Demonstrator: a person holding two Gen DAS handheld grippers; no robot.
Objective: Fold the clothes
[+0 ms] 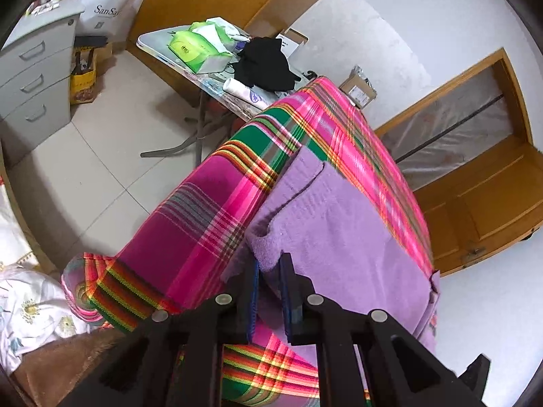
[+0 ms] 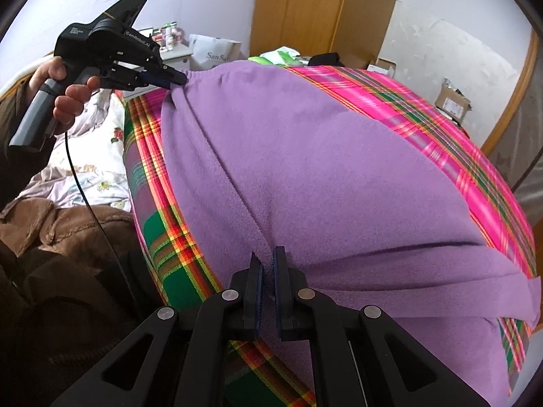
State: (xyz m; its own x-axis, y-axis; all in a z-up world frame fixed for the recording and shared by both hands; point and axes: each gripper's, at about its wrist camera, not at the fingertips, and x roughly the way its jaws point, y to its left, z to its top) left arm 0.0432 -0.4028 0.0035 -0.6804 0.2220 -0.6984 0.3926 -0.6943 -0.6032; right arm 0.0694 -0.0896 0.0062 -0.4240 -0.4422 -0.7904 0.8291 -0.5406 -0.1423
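A purple fleece garment [image 2: 322,169] lies spread on a bed covered by a pink, green and yellow plaid sheet [image 2: 441,108]. My right gripper [image 2: 268,264] is shut on the garment's near edge. My left gripper [image 1: 269,264] is shut on a thick folded corner of the same purple garment [image 1: 339,230]. In the right wrist view the left gripper [image 2: 181,78] shows at the far left corner of the garment, pinching bunched cloth, with the hand on its handle. The cloth is stretched between the two grippers.
A folding table [image 1: 152,45] beyond the bed holds green tissue packs [image 1: 200,45] and a black cloth [image 1: 268,64]. A grey drawer cabinet [image 1: 34,78] stands left. A floral quilt [image 2: 95,156] and a brown garment [image 2: 61,230] lie left of the sheet. A wooden wardrobe [image 2: 305,10] stands behind.
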